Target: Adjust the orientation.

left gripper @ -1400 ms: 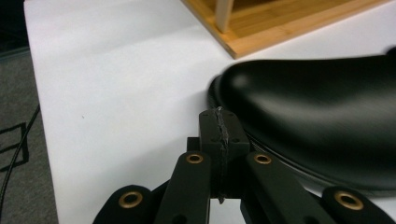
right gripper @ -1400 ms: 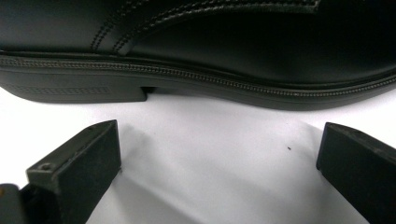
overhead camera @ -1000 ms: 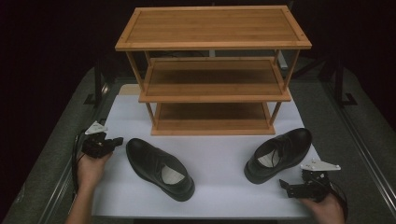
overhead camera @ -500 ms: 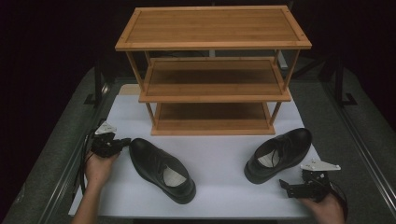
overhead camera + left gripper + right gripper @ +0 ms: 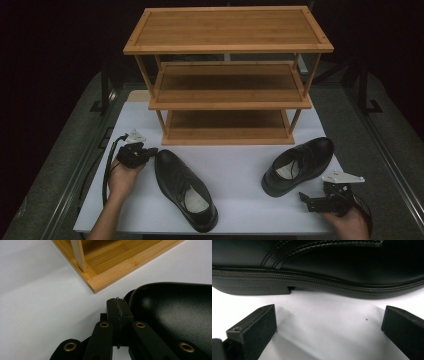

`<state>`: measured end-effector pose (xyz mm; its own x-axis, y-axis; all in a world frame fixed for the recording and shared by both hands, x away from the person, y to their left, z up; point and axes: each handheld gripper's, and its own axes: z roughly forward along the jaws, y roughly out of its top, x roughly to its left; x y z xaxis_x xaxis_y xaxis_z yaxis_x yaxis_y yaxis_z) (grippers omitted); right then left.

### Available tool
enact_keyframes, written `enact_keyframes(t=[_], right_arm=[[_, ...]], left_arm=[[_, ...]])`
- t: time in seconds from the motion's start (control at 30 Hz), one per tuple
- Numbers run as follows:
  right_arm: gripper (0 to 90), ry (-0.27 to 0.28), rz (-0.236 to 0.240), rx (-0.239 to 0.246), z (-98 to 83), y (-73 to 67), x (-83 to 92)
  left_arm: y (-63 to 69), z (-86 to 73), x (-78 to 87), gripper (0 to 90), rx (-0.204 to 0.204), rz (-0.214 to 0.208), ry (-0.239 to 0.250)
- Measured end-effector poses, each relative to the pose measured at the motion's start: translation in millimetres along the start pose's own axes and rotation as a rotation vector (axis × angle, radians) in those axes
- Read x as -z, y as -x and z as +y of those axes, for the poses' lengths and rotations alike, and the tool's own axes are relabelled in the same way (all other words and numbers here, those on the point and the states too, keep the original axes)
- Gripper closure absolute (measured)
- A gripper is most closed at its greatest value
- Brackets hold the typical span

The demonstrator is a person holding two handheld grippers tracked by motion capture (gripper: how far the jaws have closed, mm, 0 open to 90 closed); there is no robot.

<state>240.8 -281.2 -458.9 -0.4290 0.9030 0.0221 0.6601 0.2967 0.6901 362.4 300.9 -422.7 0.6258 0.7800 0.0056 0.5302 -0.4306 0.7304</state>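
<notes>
Black dress shoes sit apart on the white desk [image 5: 240, 170] in front of a three-tier bamboo shoe rack [image 5: 227, 75], one by each hand-held gripper. Left shoe [image 5: 185, 187] lies just to the right of the left hand-held gripper [image 5: 150, 152], its toe cap touching or all but touching the tips; in the left gripper view the glossy toe [image 5: 172, 312] bulges right beside the jaws, which are pressed flat together with nothing between them [image 5: 118, 312], while the corner of the rack's bottom shelf [image 5: 100, 283] lies just ahead of them and apart. Right shoe [image 5: 299, 165] rests just ahead and to the left of the right hand-held gripper [image 5: 306, 199], near but not touching. In the right gripper view its sole and heel [image 5: 312, 285] run across the frame just beyond the jaws, which stand wide apart over bare desk and grip nothing [image 5: 329, 325]. A person's left hand [image 5: 122, 175] and right hand [image 5: 350, 222] each carry one tool low over the desk.
</notes>
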Motion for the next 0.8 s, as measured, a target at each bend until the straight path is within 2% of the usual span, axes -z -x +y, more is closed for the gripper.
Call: enact_keyframes(t=[0.07,0.2,0.37,0.47,0.6,0.8], right_arm=[[0.0,0.0,0.0,0.0,0.0,0.0,0.0],[0.0,0.001,0.0,0.0,-0.1,0.0,0.0],[0.0,-0.002,0.001,-0.002,0.0,-0.1,0.2],[0.0,-0.001,0.0,0.0,0.0,0.0,0.2],[0.0,-0.001,0.0,-0.001,0.0,-0.1,0.1],[0.0,0.001,0.0,0.002,0.0,0.1,0.0]], left_arm=[[-1.3,-1.1,3.8,90.0,0.015,-0.019,0.016],[-0.6,-5.4,21.9,90.0,0.032,-0.029,0.039],[8.5,-17.2,39.1,90.0,0.04,-0.054,0.049],[18.1,-26.1,46.3,90.0,0.048,-0.091,0.053],[36.0,-39.3,54.1,90.0,0.024,-0.123,0.029],[59.6,-59.6,59.7,90.0,0.01,-0.165,-0.008]])
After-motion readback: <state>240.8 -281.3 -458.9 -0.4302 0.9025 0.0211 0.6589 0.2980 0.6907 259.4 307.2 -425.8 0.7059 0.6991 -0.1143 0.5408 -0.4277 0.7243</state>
